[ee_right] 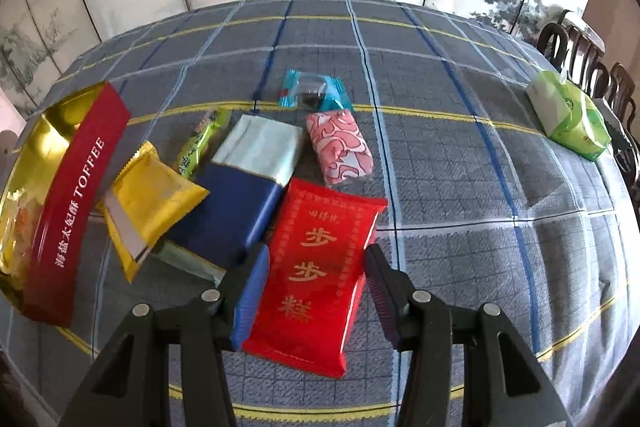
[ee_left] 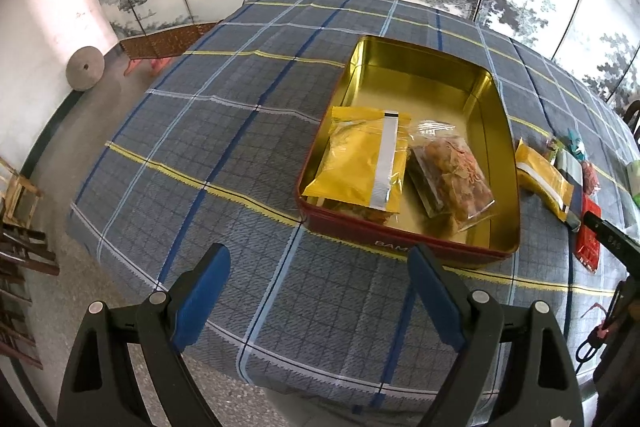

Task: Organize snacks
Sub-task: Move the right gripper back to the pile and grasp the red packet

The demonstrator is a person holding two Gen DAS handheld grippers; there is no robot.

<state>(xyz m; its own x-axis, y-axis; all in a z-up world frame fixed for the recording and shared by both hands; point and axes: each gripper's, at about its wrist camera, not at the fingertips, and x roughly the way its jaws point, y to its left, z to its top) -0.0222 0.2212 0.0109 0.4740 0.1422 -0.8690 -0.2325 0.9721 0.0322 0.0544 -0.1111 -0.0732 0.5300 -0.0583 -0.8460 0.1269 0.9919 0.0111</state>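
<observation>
Snacks lay scattered ahead; my right gripper (ee_right: 316, 275) stood released astride the red packet (ee_right: 316, 259), which risked slipping sideways. Left gripper (ee_left: 320, 291) hung released.

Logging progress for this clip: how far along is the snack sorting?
Done: a yellow packet and a clear bag lie in the tin. In hand: the right tool, open, straddles the red packet. Left: the blue, pink and other packets.
</observation>
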